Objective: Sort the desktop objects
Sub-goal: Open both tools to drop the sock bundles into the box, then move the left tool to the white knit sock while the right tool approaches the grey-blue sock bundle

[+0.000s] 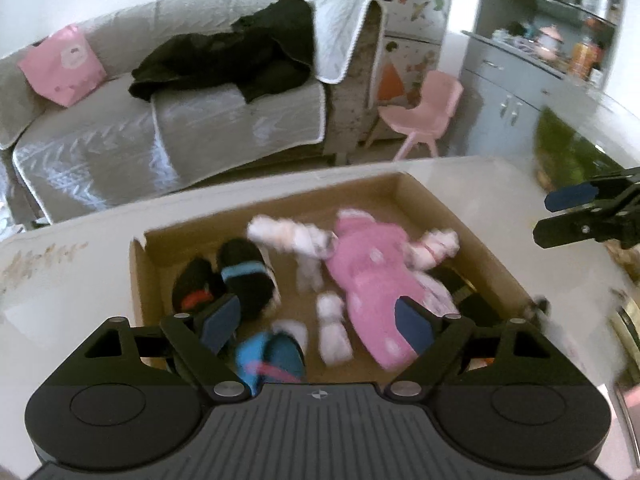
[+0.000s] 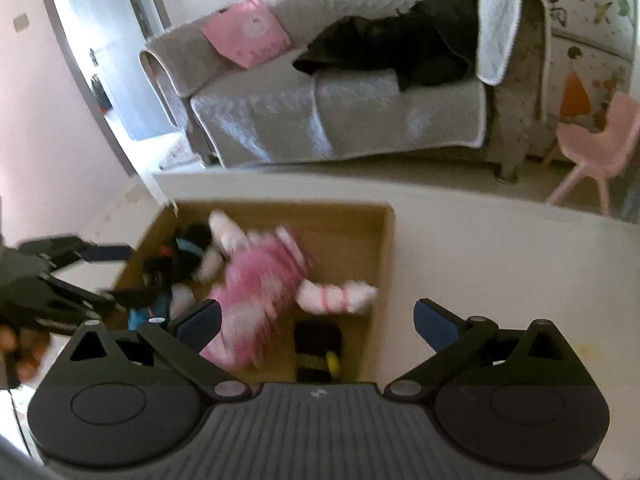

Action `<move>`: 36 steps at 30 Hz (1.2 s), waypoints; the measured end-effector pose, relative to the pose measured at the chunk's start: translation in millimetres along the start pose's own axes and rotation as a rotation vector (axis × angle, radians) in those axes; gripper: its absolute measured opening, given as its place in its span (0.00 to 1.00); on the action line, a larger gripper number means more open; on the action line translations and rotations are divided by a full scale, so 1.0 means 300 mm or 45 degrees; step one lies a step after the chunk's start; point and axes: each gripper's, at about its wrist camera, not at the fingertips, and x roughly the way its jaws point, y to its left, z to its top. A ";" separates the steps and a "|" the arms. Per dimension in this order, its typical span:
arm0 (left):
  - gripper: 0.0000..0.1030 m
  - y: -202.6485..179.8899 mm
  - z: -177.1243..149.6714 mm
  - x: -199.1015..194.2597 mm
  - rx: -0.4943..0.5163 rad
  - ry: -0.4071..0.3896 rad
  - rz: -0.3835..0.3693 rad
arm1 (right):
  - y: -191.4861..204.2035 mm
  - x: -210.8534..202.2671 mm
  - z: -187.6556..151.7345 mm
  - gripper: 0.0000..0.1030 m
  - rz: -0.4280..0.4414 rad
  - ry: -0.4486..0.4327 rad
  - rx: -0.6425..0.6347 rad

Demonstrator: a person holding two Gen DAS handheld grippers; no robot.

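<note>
A shallow cardboard box point(image 1: 448, 204) point(image 2: 386, 248) lies on the white table. In it lie a pink and white plush doll point(image 1: 372, 276) point(image 2: 260, 284), black plush shoes point(image 1: 244, 276), a blue plush shoe point(image 1: 268, 356) and a black object with yellow parts point(image 2: 318, 350). My left gripper point(image 1: 316, 320) is open above the box's near side, with nothing between its pads. My right gripper point(image 2: 318, 318) is open above the box's near right corner, empty. Each gripper also shows at the edge of the other's view, the right one point(image 1: 560, 216) and the left one point(image 2: 108, 276).
A grey sofa point(image 1: 160, 128) with a black coat point(image 1: 240, 56) and a pink bag point(image 1: 64, 64) stands behind the table. A pink child's chair point(image 1: 424, 112) and a grey cabinet point(image 1: 516, 92) stand at the right. A dark green object point(image 1: 568, 156) sits on the table's far right.
</note>
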 end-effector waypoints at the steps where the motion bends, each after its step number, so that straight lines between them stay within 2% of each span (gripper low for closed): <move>1: 0.88 -0.014 -0.020 -0.015 0.009 0.004 -0.015 | 0.000 -0.008 -0.022 0.99 -0.005 0.013 0.008; 8: 0.89 -0.108 -0.186 -0.062 0.030 0.058 -0.111 | -0.041 0.020 -0.173 0.99 -0.067 0.106 0.116; 13: 0.89 -0.181 -0.206 -0.029 0.004 0.072 -0.168 | -0.077 0.041 -0.252 0.99 -0.094 0.115 0.229; 17: 0.89 -0.243 -0.202 0.048 0.007 0.109 -0.148 | -0.082 0.078 -0.269 0.99 -0.123 0.123 0.269; 22: 0.89 -0.279 -0.260 0.087 0.055 0.187 -0.135 | -0.079 0.099 -0.318 0.99 -0.133 0.153 0.287; 26: 0.91 -0.268 -0.324 0.049 0.108 0.234 -0.099 | -0.033 0.085 -0.378 0.99 -0.119 0.202 0.241; 29: 0.91 -0.246 -0.372 0.003 0.158 0.231 -0.036 | -0.001 0.056 -0.429 0.99 -0.076 0.207 0.238; 36: 0.91 -0.151 -0.412 -0.113 0.104 0.206 0.034 | 0.071 -0.007 -0.506 0.99 0.008 0.235 0.191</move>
